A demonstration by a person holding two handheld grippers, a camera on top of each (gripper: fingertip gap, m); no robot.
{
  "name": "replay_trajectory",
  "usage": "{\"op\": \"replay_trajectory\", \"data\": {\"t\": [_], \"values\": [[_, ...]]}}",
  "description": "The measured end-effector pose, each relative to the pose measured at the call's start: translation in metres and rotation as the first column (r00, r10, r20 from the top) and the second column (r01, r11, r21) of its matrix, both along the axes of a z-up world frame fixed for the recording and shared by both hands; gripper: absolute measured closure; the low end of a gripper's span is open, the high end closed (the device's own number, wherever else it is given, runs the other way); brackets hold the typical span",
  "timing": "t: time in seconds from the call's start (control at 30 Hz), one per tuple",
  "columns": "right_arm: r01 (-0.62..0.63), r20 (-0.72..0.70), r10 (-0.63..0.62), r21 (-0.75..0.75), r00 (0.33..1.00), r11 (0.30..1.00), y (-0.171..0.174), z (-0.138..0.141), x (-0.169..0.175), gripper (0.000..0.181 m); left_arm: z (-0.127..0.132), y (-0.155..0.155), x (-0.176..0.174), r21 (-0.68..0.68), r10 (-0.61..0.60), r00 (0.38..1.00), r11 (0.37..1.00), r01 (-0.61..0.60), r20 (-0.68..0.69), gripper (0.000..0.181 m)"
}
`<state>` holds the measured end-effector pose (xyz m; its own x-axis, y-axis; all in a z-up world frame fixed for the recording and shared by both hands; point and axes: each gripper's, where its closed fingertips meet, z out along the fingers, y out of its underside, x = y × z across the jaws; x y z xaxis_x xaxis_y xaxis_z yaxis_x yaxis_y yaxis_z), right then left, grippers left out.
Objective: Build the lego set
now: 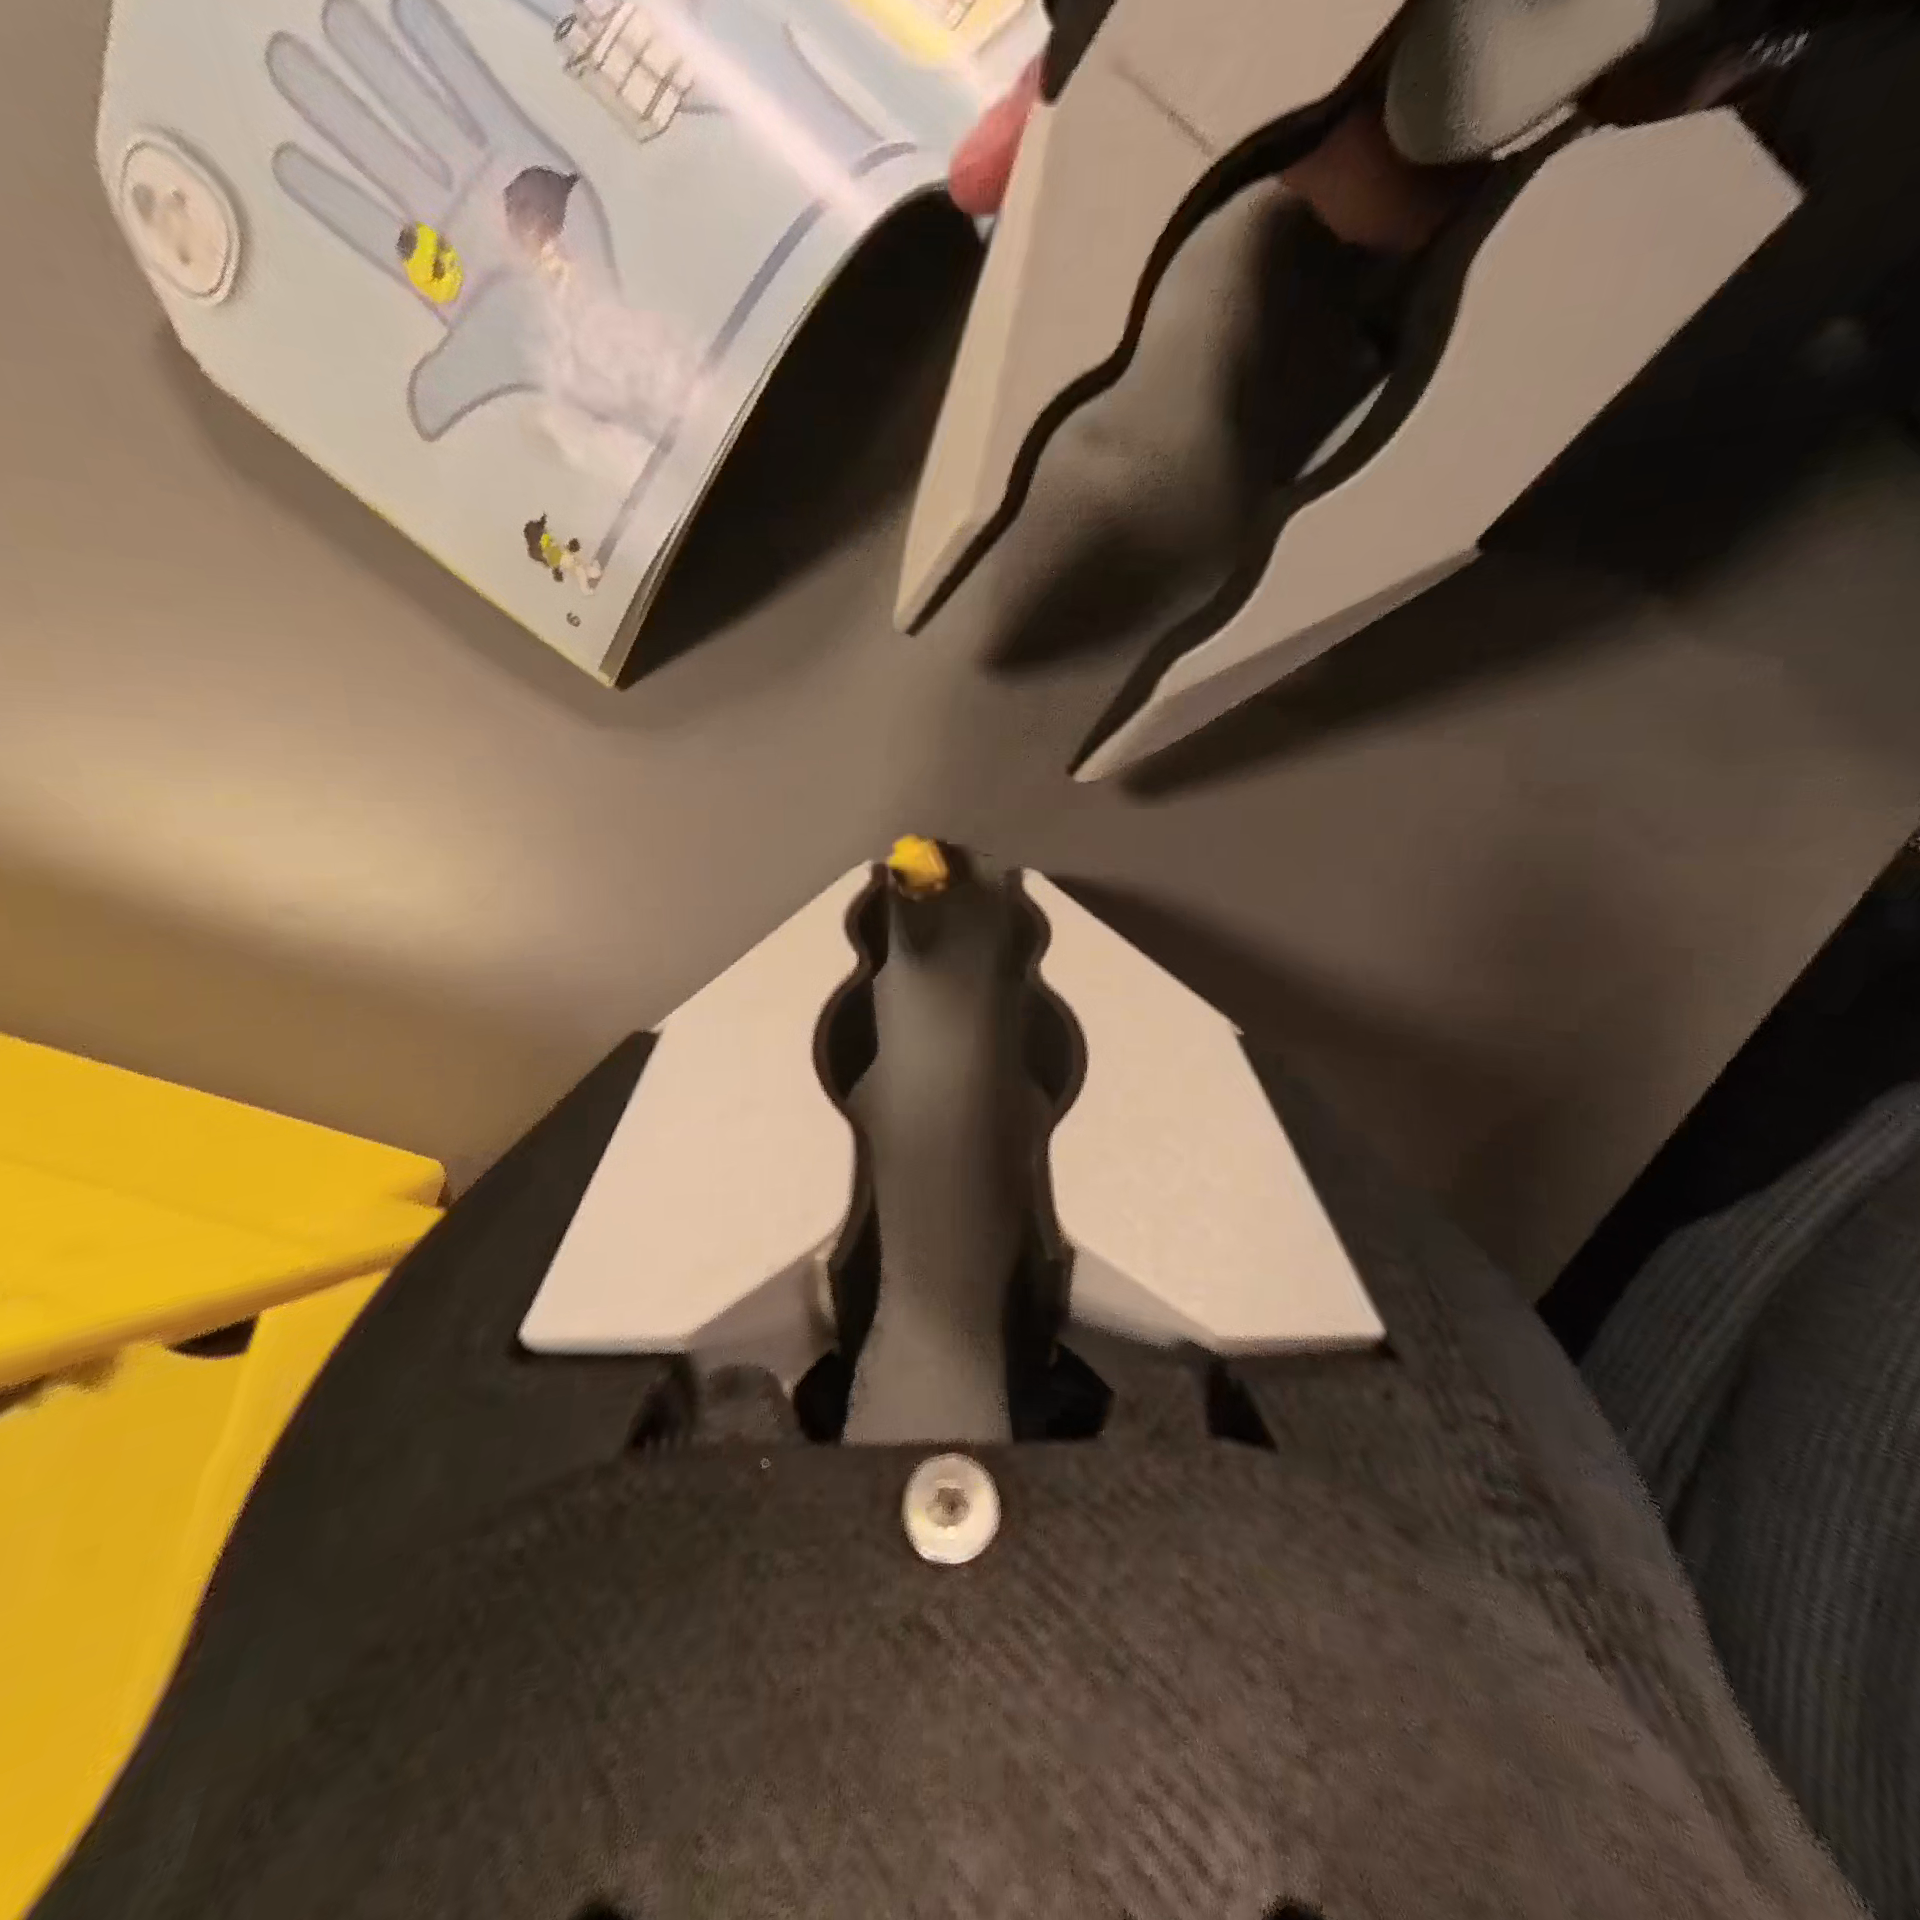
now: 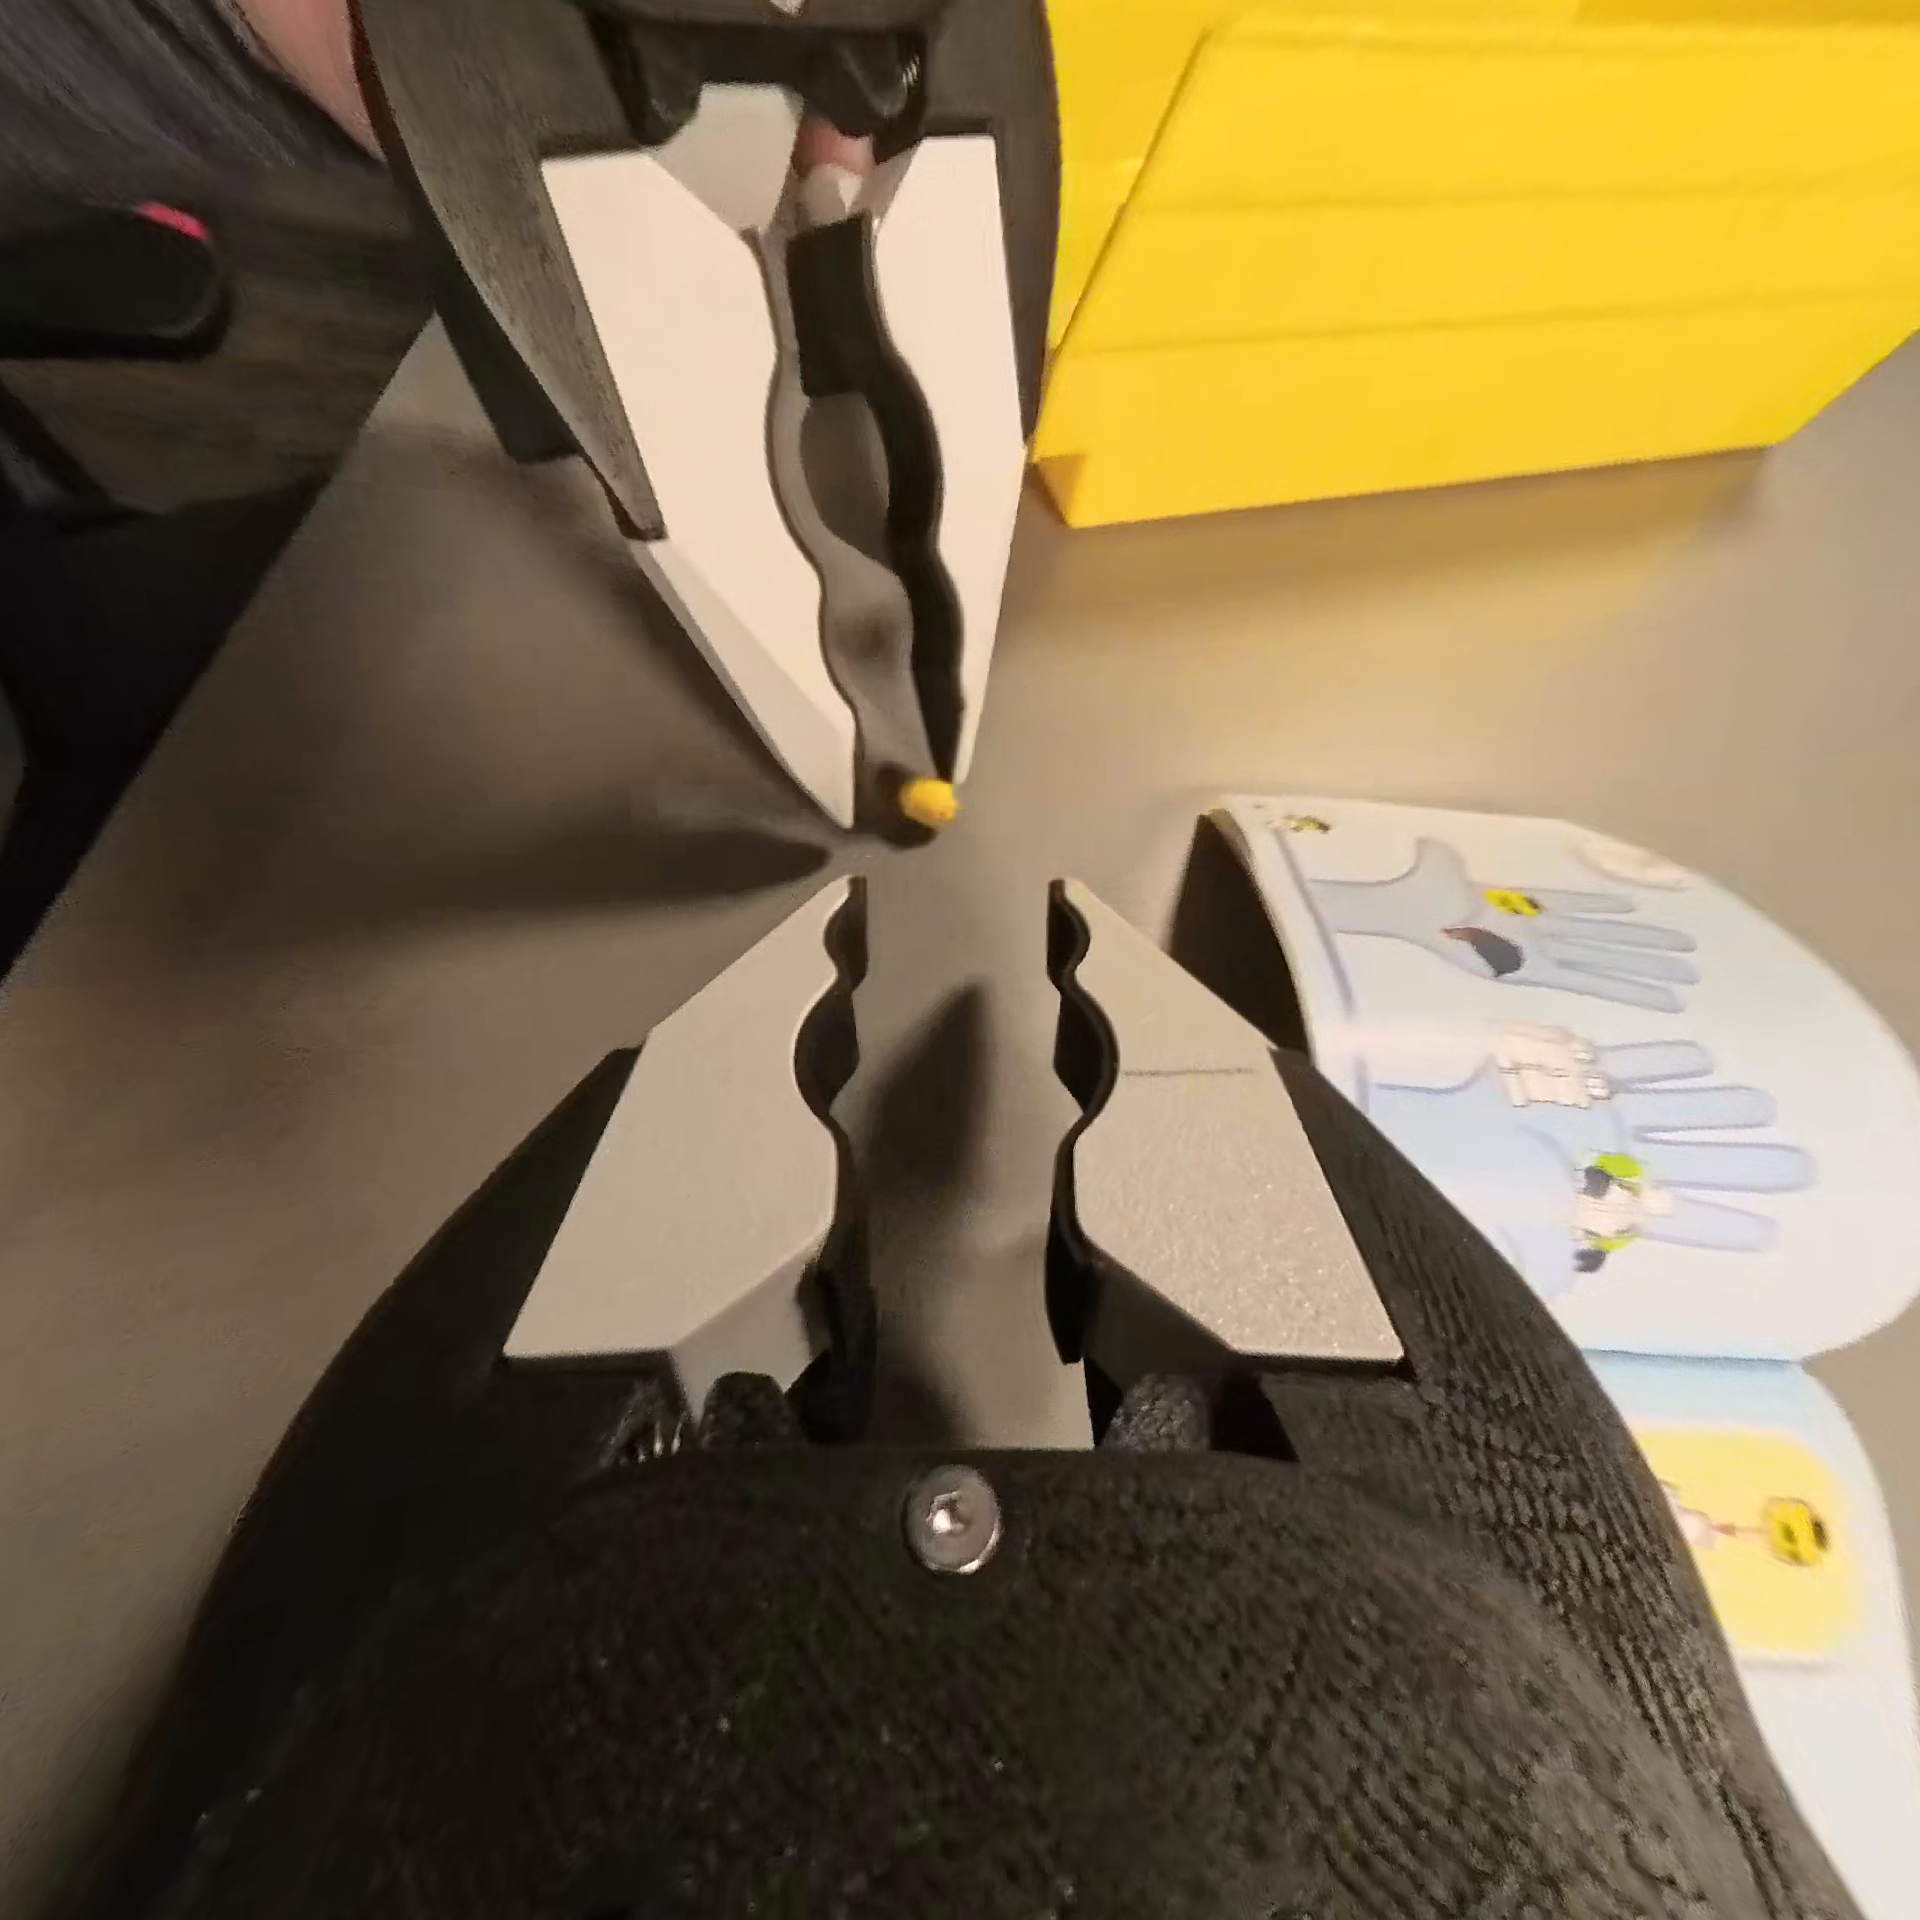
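My left gripper (image 1: 940,873) is shut on a small yellow lego piece (image 1: 916,858), which sticks out at its tips just above the grey table (image 1: 312,810). In the right wrist view the left gripper (image 2: 906,812) comes in from the top with the yellow piece (image 2: 928,801) pinched at its tips. My right gripper (image 2: 956,888) is open and empty, its tips facing the piece a short way off. It also shows in the left wrist view (image 1: 997,698), pointing at the left gripper from the upper right.
An open instruction booklet (image 1: 468,312) lies on the table, to the right of my right gripper (image 2: 1507,1039). A yellow box (image 1: 156,1299) stands beside the left gripper (image 2: 1455,260). The table edge (image 1: 1714,1039) runs at the right, with a person's clothed leg (image 1: 1766,1403) beyond it.
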<state>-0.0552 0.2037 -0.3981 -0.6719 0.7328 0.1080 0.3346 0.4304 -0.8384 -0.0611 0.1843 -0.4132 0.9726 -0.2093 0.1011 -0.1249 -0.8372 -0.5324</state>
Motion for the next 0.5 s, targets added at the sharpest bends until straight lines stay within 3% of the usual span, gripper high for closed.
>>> {"op": "replay_trajectory", "data": {"t": [0.37, 0.5], "values": [[0.015, 0.084, -0.019, 0.048, 0.996, 0.999, -0.01, -0.015, -0.003, 0.145, 0.006, -0.012, -0.007, 0.09, 0.081, 0.995, 0.992, -0.086, 0.061, 0.154], [0.022, 0.082, -0.024, 0.022, 0.996, 0.999, -0.008, -0.012, -0.004, 0.146, 0.011, -0.002, -0.006, 0.143, -0.005, 1.0, 0.99, 0.004, 0.005, 0.154]]}}
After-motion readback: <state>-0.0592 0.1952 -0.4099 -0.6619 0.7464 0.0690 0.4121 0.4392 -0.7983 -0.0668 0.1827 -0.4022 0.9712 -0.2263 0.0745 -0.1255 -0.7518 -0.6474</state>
